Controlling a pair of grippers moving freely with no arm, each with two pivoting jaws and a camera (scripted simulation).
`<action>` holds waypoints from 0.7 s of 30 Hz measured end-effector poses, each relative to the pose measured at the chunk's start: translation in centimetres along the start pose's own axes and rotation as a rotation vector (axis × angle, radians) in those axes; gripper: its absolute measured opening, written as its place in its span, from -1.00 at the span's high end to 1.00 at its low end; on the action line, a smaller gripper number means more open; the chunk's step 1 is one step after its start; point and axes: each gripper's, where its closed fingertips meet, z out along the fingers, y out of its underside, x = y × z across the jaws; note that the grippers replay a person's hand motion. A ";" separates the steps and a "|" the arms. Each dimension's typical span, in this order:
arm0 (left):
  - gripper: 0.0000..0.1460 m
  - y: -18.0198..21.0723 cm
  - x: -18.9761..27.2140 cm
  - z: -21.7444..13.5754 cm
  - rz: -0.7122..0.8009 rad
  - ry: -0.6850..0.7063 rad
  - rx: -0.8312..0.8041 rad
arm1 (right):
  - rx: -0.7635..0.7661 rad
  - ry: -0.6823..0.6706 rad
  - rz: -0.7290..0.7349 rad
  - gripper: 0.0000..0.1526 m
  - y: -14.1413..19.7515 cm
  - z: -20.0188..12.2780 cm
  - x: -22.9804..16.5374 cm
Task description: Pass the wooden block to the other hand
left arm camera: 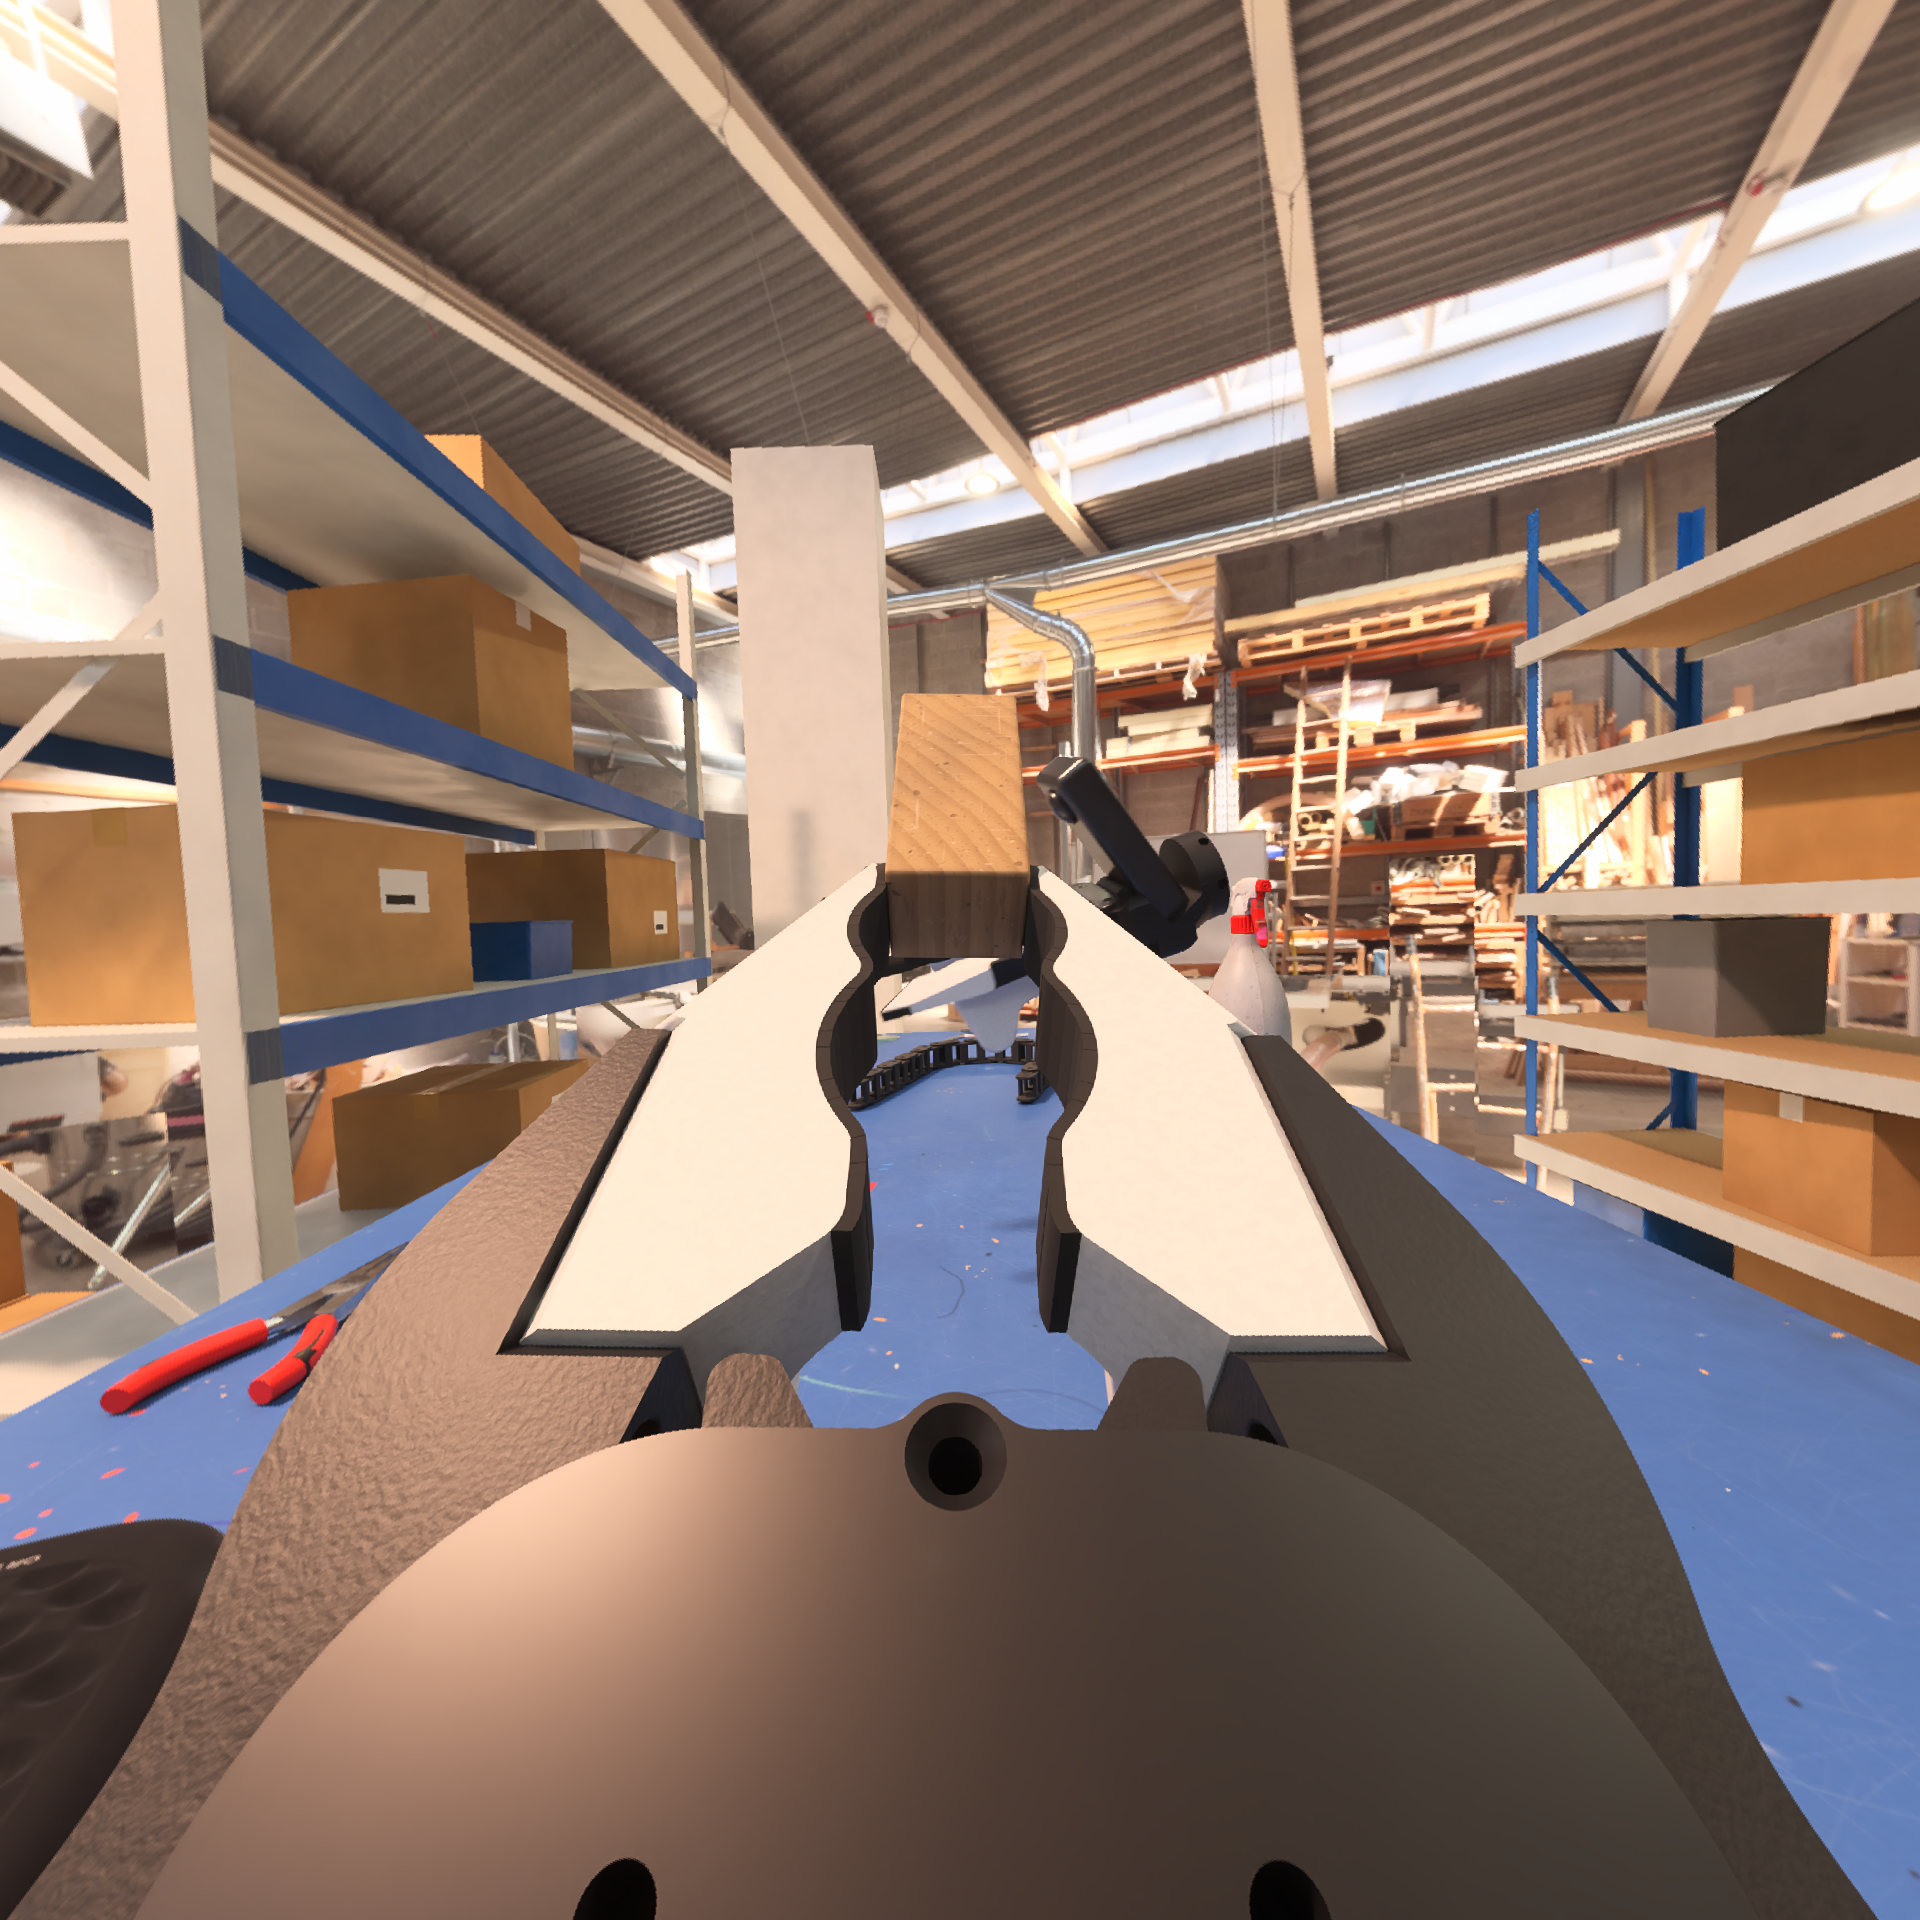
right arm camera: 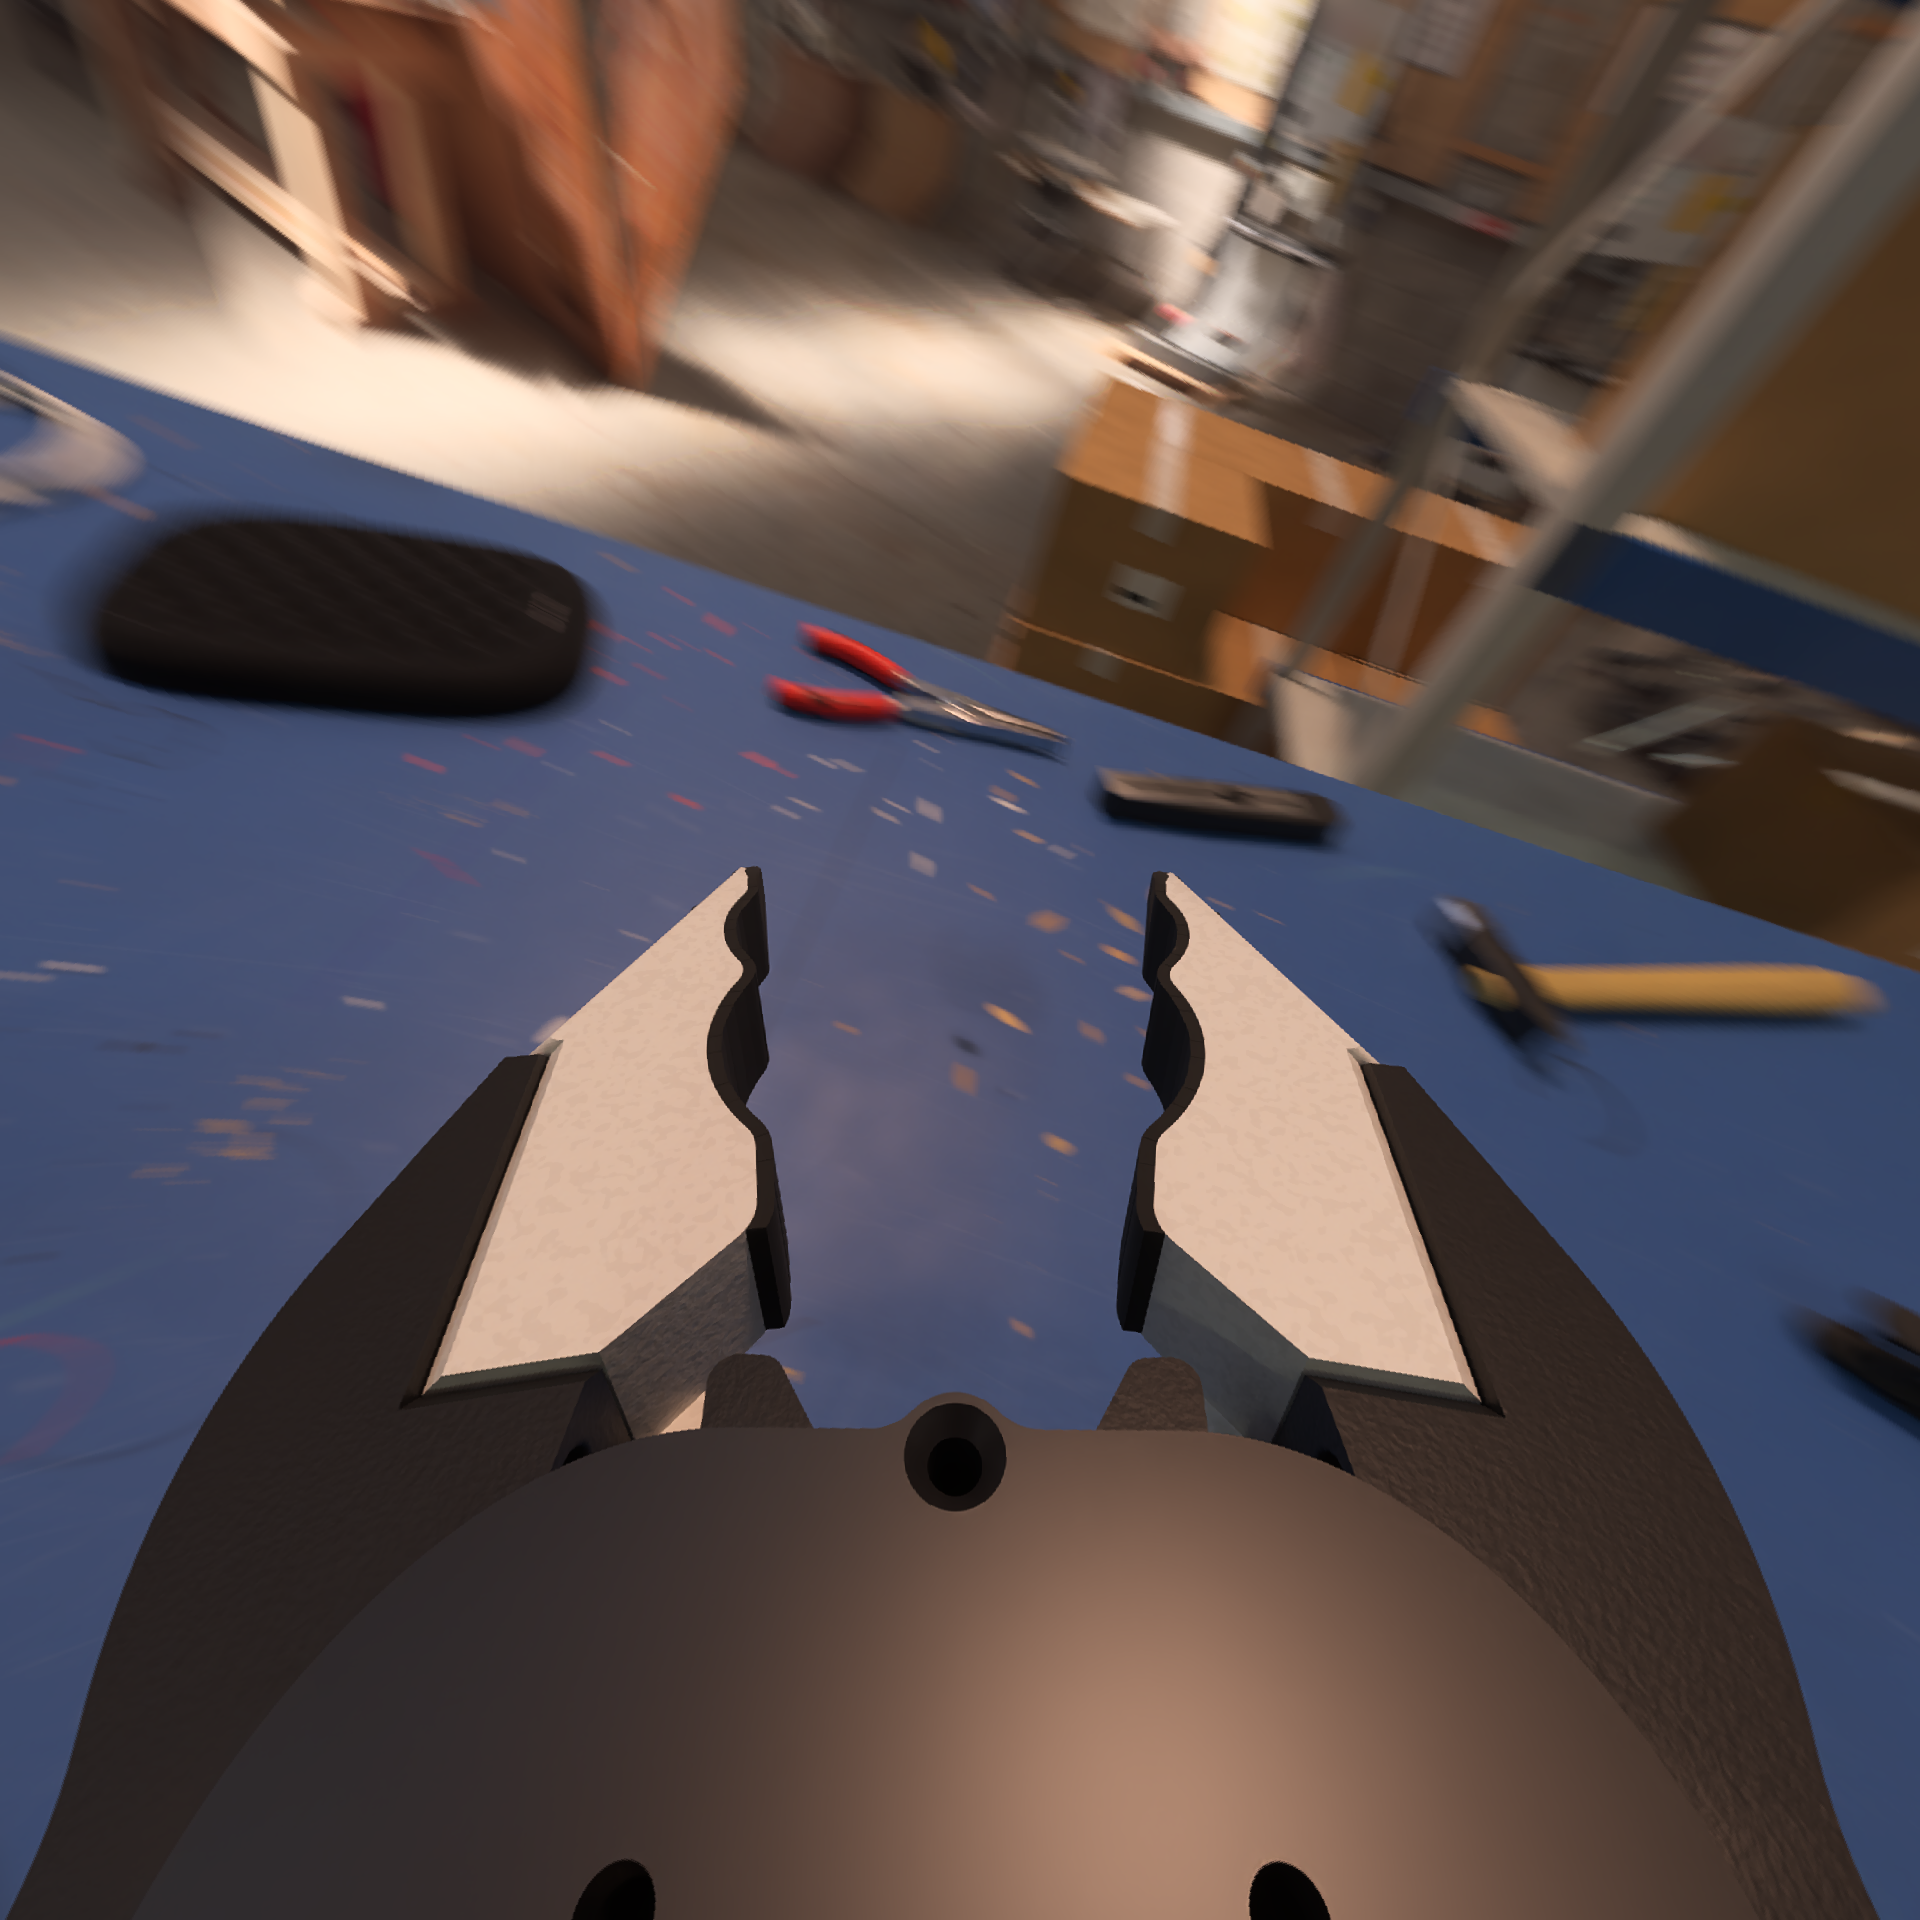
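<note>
My left gripper (left arm camera: 957,914) is shut on the wooden block (left arm camera: 958,821), a light-grained oblong held upright at the fingertips, well above the blue table (left arm camera: 956,1226). Just behind and to the right of the block, the other gripper (left arm camera: 1132,852) shows as a dark body with white fingers (left arm camera: 961,987) pointing down to the left. In the right wrist view, my right gripper (right arm camera: 954,904) is open and empty over the blue table (right arm camera: 312,987). The block is not in that view, which is blurred.
Red-handled pliers (left arm camera: 223,1351) (right arm camera: 914,696), a black pad (left arm camera: 73,1683) (right arm camera: 343,618), a black chain (left arm camera: 935,1070) and a white spray bottle (left arm camera: 1252,966) lie on the table. A small black flat part (right arm camera: 1216,805) and a wooden-handled hammer (right arm camera: 1652,987) lie at right. Shelves with cardboard boxes (left arm camera: 239,904) flank both sides.
</note>
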 end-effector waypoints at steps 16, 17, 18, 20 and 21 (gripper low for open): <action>0.66 0.7 -1.0 0.0 -0.102 -0.028 -0.019 | -0.556 -0.343 -0.160 0.42 8.3 2.9 -8.2; 0.66 0.7 -1.0 0.0 -0.107 -0.029 -0.020 | -0.580 -0.368 -0.142 0.49 8.7 2.6 -8.3; 0.66 0.8 -1.1 0.0 -0.113 -0.030 -0.024 | -0.597 -0.378 -0.136 0.51 9.0 2.4 -8.2; 0.66 0.9 -1.1 0.1 -0.128 -0.029 -0.029 | -0.594 -0.366 -0.157 0.51 8.8 2.0 -8.0; 0.66 0.9 -1.1 0.1 -0.135 -0.026 -0.029 | -0.575 -0.354 -0.168 0.44 8.3 1.8 -7.9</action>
